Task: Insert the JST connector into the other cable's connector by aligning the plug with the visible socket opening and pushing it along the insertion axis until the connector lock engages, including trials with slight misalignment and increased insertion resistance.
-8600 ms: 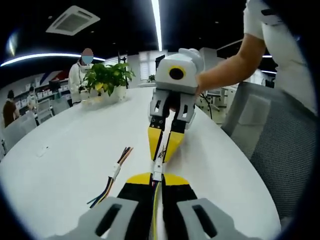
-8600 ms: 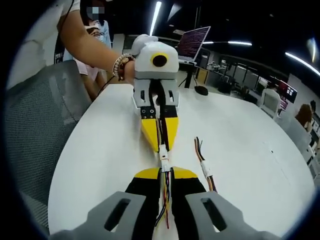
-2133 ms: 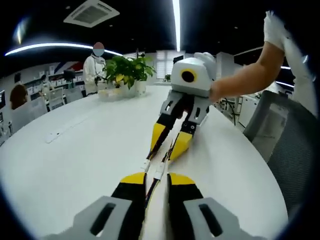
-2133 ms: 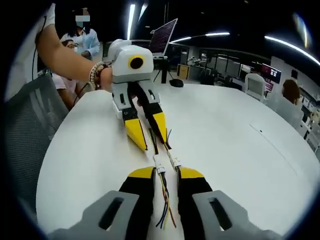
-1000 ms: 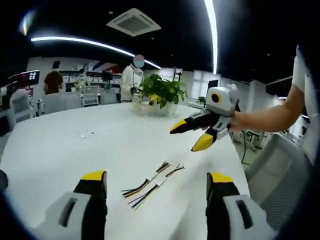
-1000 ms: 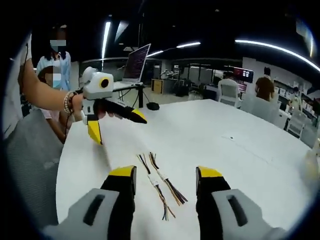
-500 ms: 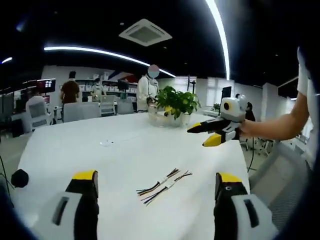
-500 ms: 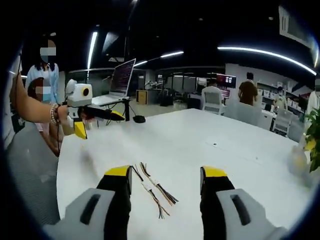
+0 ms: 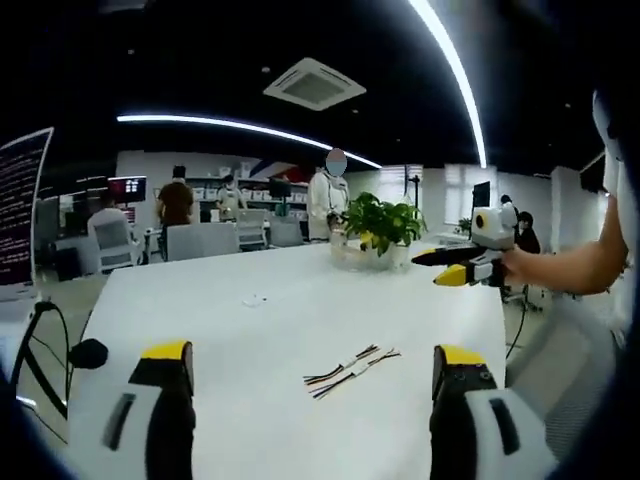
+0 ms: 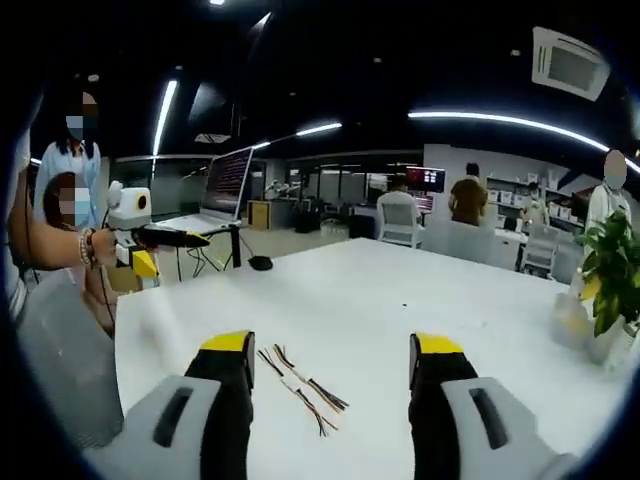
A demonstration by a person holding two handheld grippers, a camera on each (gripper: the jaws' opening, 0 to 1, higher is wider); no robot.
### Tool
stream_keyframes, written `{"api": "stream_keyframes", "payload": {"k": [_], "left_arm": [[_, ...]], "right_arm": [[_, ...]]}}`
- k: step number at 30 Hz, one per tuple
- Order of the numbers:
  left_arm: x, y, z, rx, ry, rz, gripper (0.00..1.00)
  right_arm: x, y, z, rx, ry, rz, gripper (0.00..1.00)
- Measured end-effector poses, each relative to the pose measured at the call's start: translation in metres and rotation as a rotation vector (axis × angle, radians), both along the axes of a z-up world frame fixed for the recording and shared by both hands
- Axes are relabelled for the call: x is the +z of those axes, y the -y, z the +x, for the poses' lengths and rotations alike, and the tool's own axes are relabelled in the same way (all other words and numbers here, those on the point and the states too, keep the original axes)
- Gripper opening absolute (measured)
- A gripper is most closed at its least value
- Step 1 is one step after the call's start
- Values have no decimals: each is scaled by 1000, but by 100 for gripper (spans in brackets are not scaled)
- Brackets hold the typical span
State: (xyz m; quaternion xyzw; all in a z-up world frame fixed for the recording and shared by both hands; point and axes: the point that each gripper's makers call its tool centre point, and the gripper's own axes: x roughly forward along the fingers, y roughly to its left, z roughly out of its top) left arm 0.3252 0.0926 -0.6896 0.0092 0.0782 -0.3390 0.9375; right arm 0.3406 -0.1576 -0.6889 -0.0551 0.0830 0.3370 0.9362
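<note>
Multicoloured cables (image 9: 350, 364) lie side by side on the white table (image 9: 250, 330), connectors apparently unmated. Your left gripper (image 9: 312, 400) and right gripper (image 10: 330, 385) both hang wide open, empty, above them; cables run diagonally ahead, between your jaws.

Item count: two cable assemblies (image 9: 350, 364) lie on one white surface (image 9: 250, 330) (side by side, each with a white connector mid-length). Two hand-held grippers are present: left hand-held gripper (image 9: 312, 375) and right hand-held gripper (image 10: 331, 360), both with jaws spread wide. One potted plant (image 9: 378, 228). One laptop (image 10: 222, 182).
</note>
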Motion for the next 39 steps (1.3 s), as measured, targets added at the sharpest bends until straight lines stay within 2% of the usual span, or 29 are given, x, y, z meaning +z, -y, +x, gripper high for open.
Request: {"api": "stream_keyframes", "payload": {"k": [1, 3, 4, 7, 12, 16, 22, 24, 27, 32, 34, 39], "left_arm": [[1, -4, -1, 15, -4, -4, 98], [0, -10, -7, 40, -58, -21, 96], [1, -13, -8, 49, -63, -24, 95], [14, -21, -14, 82, 1, -42, 96], [26, -29, -24, 134, 37, -42, 99], [29, -34, -34, 157, 42, -28, 99], [24, -46, -52, 205, 36, -20, 99], [21, -52, -56, 239, 55, -6, 99], [12, -60, -64, 262, 23, 7, 99], [11, -66, -74, 286, 20, -4, 99], [7, -69, -77, 303, 10, 11, 99], [2, -68, -85, 308, -7, 2, 99]], "right_arm": [[2, 1, -2, -10, 2, 5, 62], [7, 3, -8, -16, 14, 14, 63], [10, 5, -11, -27, 22, 16, 63], [15, 8, -16, -41, 28, 25, 65], [26, 18, -27, -77, 45, 41, 68], [28, 26, -33, -100, 55, 41, 70], [22, 36, -47, -134, 44, 25, 74], [20, 36, -53, -135, 45, 32, 75], [12, 34, -61, -124, 27, 18, 75], [-3, 34, -76, -113, -7, 13, 75], [-8, 34, -80, -110, -19, 16, 76], [-12, 34, -85, -112, -30, 20, 76]]}}
